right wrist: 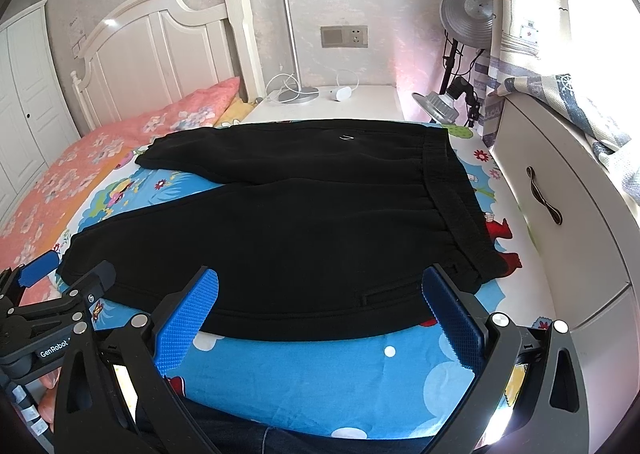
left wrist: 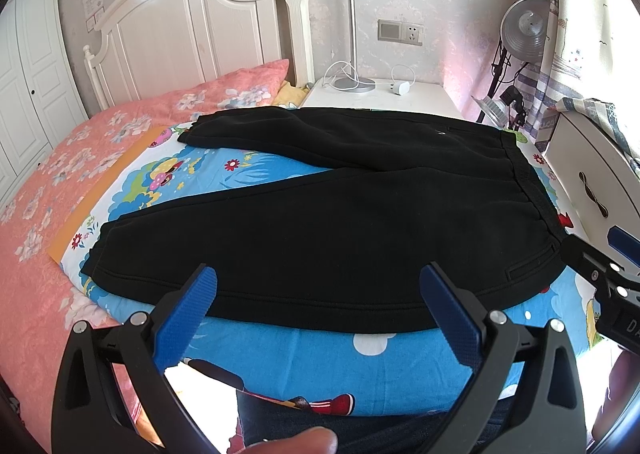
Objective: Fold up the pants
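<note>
On cartoon bedspread [left wrist: 304, 358], black pants [left wrist: 320, 222] spread flat, legs leftward, left gripper [left wrist: 320, 310] and right gripper [right wrist: 320, 310] both wide open, empty, near hem edge.

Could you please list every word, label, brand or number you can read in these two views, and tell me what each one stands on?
"GenRobot": white lettering on the black body of the left hand-held gripper, seen in the right wrist view.
"DA": cut-off letters on the right hand-held gripper, at the edge of the left wrist view; the rest is out of frame.
Papers on the wall above the headboard: too small to read.
Small white mark on the black pants: a logo, no legible text.
</note>
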Demonstrator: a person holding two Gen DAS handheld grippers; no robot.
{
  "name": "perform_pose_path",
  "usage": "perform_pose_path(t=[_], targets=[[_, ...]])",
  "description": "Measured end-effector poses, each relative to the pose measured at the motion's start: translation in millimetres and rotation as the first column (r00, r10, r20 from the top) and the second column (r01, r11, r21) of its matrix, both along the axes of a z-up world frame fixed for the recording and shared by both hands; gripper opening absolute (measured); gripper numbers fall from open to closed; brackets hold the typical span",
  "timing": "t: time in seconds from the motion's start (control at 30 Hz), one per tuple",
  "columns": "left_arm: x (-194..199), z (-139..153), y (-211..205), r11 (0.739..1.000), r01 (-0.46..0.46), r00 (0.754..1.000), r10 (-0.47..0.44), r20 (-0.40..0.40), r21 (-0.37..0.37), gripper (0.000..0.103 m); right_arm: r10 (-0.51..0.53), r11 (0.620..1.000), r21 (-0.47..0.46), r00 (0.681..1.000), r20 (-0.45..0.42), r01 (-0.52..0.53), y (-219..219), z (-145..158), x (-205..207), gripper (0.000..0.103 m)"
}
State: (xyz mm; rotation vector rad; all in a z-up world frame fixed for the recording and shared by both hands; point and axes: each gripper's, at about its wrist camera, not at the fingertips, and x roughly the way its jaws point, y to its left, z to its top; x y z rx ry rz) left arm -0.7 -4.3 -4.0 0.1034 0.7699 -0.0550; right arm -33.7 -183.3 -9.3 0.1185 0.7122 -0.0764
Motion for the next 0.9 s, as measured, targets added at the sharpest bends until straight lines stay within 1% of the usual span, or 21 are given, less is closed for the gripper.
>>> perform_pose_path(t=[0.8,0.87,0.9], targets=[[0.2,-1.2,0.0,1.000,0.001,1.000,-0.001,-0.003,-0.001,0.101,0.002,1.000,0.000,1.000,-0.001,-0.002,-0.1,-0.7,0.7,0.098],[1.5,-4.2,2.2,1.000,0.009,1.000,-0.009,-0.005,-0.023,0.101,0.011,1.000,0.013,1.000,-0.005,-0.011,-2.8,-1.2,2.3,0.098],[2.7,-7.0,3.9,0.999,0.020,1.000,-0.021,-0.008,-0.044,0.101,0.023,0.999,0.041,1.000,-0.011,-0.023,-9.8,-2.2,6.5,0.098]])
